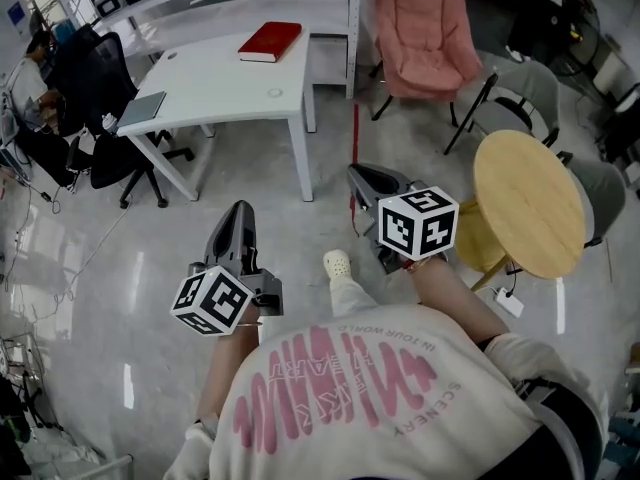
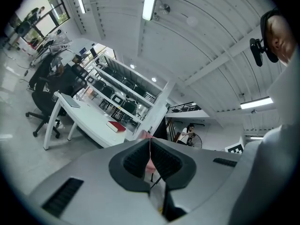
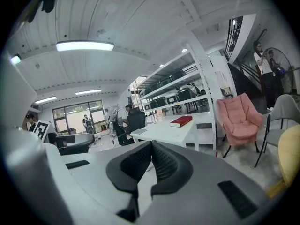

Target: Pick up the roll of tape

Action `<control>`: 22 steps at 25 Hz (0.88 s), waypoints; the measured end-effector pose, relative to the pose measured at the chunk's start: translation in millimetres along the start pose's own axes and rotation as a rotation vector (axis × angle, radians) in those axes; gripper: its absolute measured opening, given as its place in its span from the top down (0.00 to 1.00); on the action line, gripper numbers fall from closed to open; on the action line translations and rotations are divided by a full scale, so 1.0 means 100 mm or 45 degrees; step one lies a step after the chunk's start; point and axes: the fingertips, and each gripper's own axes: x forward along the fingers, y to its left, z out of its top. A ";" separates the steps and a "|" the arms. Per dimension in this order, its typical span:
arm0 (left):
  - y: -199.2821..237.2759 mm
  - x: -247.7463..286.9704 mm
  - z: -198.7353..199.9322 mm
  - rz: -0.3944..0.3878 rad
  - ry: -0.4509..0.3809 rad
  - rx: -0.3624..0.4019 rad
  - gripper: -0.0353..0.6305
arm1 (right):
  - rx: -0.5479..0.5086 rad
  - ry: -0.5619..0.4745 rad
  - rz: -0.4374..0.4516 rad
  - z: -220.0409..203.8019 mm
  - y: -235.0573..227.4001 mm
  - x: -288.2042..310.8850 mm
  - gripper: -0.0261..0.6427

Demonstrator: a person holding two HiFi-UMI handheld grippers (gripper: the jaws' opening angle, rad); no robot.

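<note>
Left gripper (image 2: 150, 140): jaws together at the tips, nothing gripped. A pink sliver of something behind shows through the slit lower down.

Background, left: white desk (image 2: 89, 118) with a red book (image 2: 115, 126) near its right end and a flat grey item (image 2: 71, 102) near its left end. Black chair (image 2: 43, 92) just beside the desk's left end. Shelving (image 2: 126, 90) behind the desk.

Centre right: a person (image 2: 189, 131) stands beside a fan (image 2: 197, 141).

Overhead: strip light (image 2: 151, 1) on a white ribbed ceiling.

Head view looks down; both gripper views face the table (image 1: 215, 83).
</note>
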 end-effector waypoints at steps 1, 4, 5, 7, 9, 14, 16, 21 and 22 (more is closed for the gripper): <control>0.04 0.05 0.00 0.007 0.002 -0.001 0.91 | 0.005 0.004 0.000 0.01 -0.05 0.07 0.94; 0.19 0.23 0.03 0.024 0.008 0.005 0.91 | 0.016 0.014 -0.001 0.05 -0.20 0.31 0.94; 0.25 0.30 0.05 0.032 0.007 0.004 0.91 | 0.021 0.020 0.002 0.06 -0.24 0.41 0.94; 0.37 0.47 0.08 0.049 -0.001 -0.002 0.91 | 0.029 0.034 0.015 0.09 -0.35 0.61 0.94; 0.44 0.67 0.12 0.059 -0.008 0.000 0.91 | 0.030 0.042 0.033 0.15 -0.47 0.81 0.94; 0.60 1.21 0.25 0.076 -0.029 -0.004 0.91 | 0.031 0.044 0.067 0.37 -0.79 1.31 0.94; 0.69 1.45 0.31 0.093 -0.032 -0.010 0.91 | 0.038 0.045 0.082 0.47 -0.95 1.54 0.94; 0.89 1.95 0.55 0.126 -0.047 -0.013 0.91 | 0.073 0.048 0.119 0.77 -1.25 2.09 0.94; 0.94 2.03 0.61 0.133 -0.049 -0.009 0.91 | 0.078 0.047 0.124 0.84 -1.29 2.21 0.94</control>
